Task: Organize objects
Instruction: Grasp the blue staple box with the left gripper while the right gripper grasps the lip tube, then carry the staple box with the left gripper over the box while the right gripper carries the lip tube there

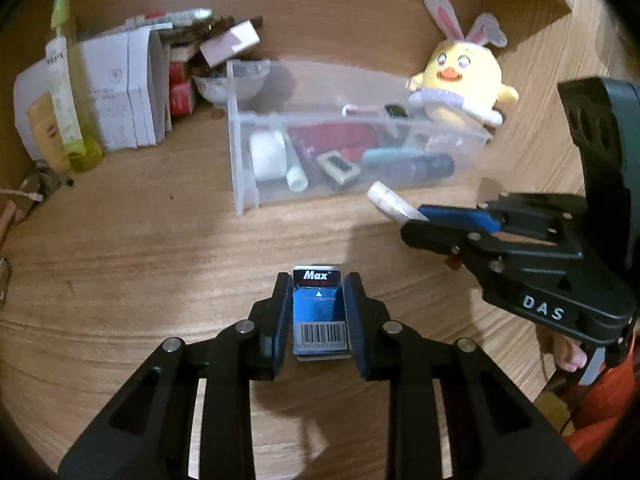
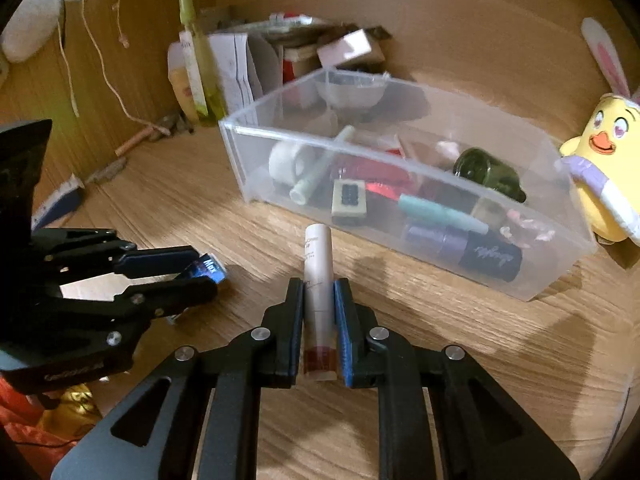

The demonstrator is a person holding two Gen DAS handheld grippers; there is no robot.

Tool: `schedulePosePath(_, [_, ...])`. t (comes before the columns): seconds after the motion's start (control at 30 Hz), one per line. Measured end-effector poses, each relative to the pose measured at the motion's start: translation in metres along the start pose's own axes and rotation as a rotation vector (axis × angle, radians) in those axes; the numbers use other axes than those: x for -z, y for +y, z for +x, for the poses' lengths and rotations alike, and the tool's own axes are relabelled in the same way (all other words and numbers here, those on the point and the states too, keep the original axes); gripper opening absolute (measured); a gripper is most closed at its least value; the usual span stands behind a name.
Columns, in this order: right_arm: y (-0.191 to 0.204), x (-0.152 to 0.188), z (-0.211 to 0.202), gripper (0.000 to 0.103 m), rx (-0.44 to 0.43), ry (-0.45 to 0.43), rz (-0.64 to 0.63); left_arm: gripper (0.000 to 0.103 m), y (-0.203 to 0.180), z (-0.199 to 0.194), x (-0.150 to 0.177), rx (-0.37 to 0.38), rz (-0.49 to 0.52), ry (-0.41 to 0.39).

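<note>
A small blue "Max" staple box sits between the fingers of my left gripper, low over the wooden table; the pads press its sides. In the right wrist view the same left gripper shows at the left with the blue box tilted at its tip. My right gripper is shut on a white tube with a red base, which points forward toward a clear plastic bin. From the left wrist, the right gripper holds the tube just in front of the bin.
The bin holds several cosmetics, a white roll and a dark green bottle. A yellow plush chick with rabbit ears leans at the bin's right end. Papers, boxes, a bowl and a green spray bottle crowd the back left corner.
</note>
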State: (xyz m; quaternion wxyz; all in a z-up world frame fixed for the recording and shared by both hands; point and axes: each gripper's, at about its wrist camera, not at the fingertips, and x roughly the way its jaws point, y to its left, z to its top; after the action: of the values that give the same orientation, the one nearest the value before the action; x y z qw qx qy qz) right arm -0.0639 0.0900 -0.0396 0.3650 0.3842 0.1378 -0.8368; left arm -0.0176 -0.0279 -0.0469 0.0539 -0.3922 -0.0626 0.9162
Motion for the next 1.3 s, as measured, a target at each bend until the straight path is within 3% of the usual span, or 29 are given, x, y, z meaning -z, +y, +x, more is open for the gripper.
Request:
schedulePosePath(0.87, [-0.045, -0.025, -0.086, 0.014, 0.089, -0.281, 0.114, 0.026, -0.018, -0.036, -0.065, 0.022, -0.034, -0.217])
schedulePosePath(1.3, [-0.062, -0.041, -0.099, 0.014, 0.167, -0.347, 0.121, 0.026, -0.018, -0.040, -0.100, 0.004, -0.025, -0.282])
